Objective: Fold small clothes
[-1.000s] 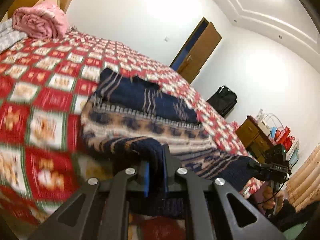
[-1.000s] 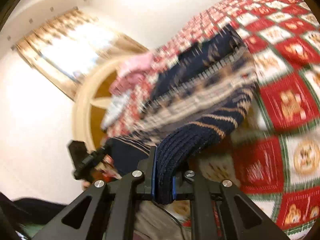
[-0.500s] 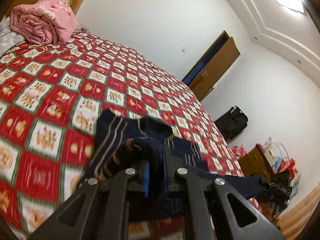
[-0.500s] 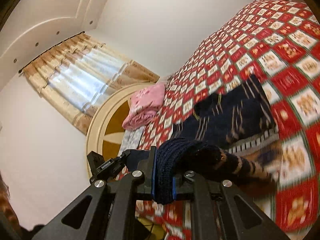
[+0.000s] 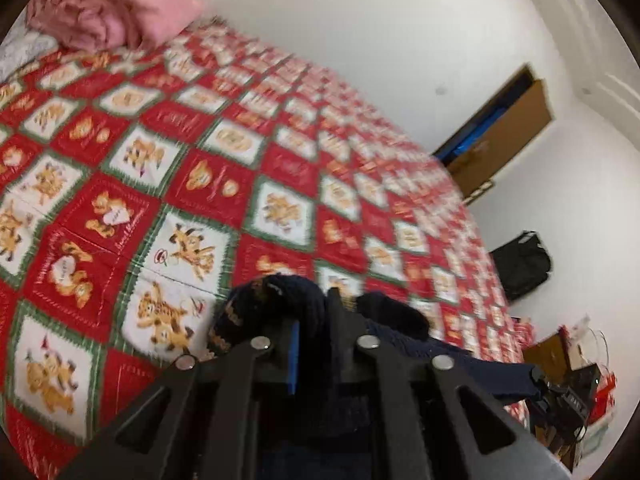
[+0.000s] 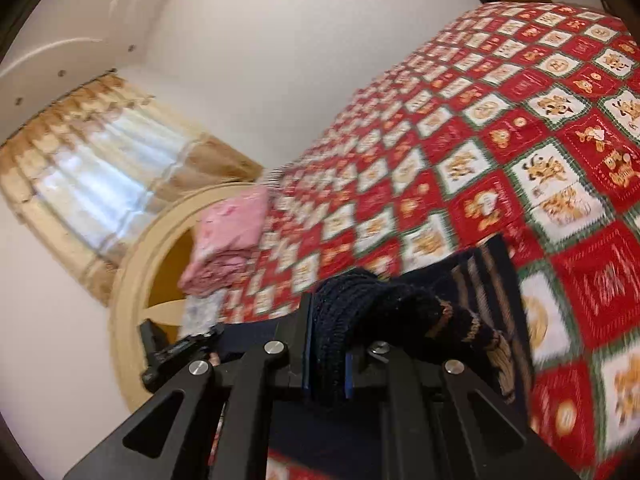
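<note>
A navy knit sweater with tan stripes [image 5: 276,300] lies on the red-and-white checked bedspread [image 5: 180,160], bunched close under both grippers. My left gripper [image 5: 314,308] has a fold of the knit between its jaws, which are opening. In the right wrist view the sweater [image 6: 484,280] shows a flat striped panel beside a thick navy roll. My right gripper [image 6: 328,316] is shut on that roll. The same stretch of navy cloth runs between the two grippers. Most of the garment is hidden below the fingers.
A folded pink blanket [image 5: 112,12] lies at the head of the bed by the round headboard [image 6: 132,280]. A curtained window [image 6: 100,168] is behind it. A wooden door [image 5: 504,128], a black bag [image 5: 520,264] and a cluttered cabinet stand beyond the bed's far side.
Both grippers have swept across the bed with the sweater's edge. The sweater, spread out ahead a second ago, is now folded over and bunched under the fingers.
</note>
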### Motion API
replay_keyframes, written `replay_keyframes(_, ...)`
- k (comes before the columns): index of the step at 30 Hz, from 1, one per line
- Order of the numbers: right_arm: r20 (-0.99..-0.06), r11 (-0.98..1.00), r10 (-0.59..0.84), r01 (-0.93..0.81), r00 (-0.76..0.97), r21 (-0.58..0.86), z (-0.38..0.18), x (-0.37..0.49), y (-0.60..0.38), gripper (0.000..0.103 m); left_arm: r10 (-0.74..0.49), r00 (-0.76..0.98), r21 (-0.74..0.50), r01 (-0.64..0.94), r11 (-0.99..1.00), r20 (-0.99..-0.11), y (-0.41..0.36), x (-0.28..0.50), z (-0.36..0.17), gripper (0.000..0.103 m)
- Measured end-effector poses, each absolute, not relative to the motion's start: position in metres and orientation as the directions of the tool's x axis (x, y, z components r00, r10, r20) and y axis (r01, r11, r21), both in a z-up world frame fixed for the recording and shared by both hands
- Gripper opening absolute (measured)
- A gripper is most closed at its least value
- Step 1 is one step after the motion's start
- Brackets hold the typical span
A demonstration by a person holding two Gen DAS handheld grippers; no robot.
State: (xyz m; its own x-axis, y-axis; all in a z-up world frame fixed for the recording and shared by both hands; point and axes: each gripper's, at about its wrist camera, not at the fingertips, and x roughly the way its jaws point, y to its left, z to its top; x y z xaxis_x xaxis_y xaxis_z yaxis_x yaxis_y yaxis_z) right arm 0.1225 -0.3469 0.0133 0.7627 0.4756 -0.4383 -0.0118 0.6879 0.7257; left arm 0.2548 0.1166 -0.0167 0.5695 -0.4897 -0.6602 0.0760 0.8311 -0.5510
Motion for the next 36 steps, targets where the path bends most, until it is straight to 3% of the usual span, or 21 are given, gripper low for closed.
replay_keyframes(5,-0.513,0.68,0.466,0.079,0.72,0.729,-0.039,0.171,-0.353,0.014,-0.493,0.454,-0.57,-0.041,0.821,-0.742,0.118,0.296,-0.064,0.019)
replay_keyframes(14,-0.461,0.538,0.487,0.161,0.741,0.827,-0.061,0.195,-0.388,0.022,-0.638,0.351,-0.716,-0.163,0.679,-0.686,0.145,0.336,-0.066,0.019)
replay_keyframes(17,-0.433,0.461,0.51,0.188,0.743,0.867,-0.062,0.199,-0.4,0.04,-0.708,0.297,-0.768,-0.266,0.583,-0.641,0.152,0.343,-0.078,0.031)
replay_keyframes(18,-0.427,0.451,0.498,0.195,0.755,0.871,-0.061,0.198,-0.404,0.052,-0.737,0.296,-0.789,-0.333,0.517,-0.608,0.158,0.342,-0.085,0.04)
replay_keyframes(19,-0.416,0.433,0.479,0.204,0.773,0.878,-0.059,0.195,-0.41,0.062,-0.752,0.316,-0.804,-0.376,0.46,-0.578,0.164,0.341,-0.089,0.042)
replay_keyframes(20,-0.398,0.409,0.471,0.204,0.788,0.889,-0.058,0.192,-0.414,0.066,-0.75,0.374,-0.819,-0.427,0.382,-0.545,0.174,0.333,-0.092,0.046)
replay_keyframes(21,-0.373,0.381,0.467,0.199,0.802,0.903,-0.057,0.188,-0.419,0.067,-0.72,0.398,-0.807,-0.441,0.394,-0.569,0.18,0.329,-0.087,0.05)
replay_keyframes(24,-0.366,0.421,0.462,0.163,0.808,0.892,-0.046,0.176,-0.416,0.067,-0.611,0.42,-0.74,-0.333,0.584,-0.671,0.181,0.321,-0.054,0.053)
replay_keyframes(27,-0.409,0.538,0.461,0.118,0.787,0.835,-0.028,0.154,-0.401,0.067,-0.414,0.468,-0.52,-0.12,0.846,-0.781,0.166,0.298,-0.013,0.063)
replay_keyframes(30,-0.458,0.642,0.435,0.089,0.775,0.761,-0.014,0.117,-0.383,0.067,-0.356,0.528,-0.4,0.035,0.916,-0.771,0.159,0.258,0.002,0.071)
replay_keyframes(36,-0.564,0.837,0.296,0.076,0.771,0.542,-0.008,0.022,-0.351,0.067,-0.306,0.563,-0.259,0.165,0.952,-0.767,0.151,0.191,-0.03,0.072)
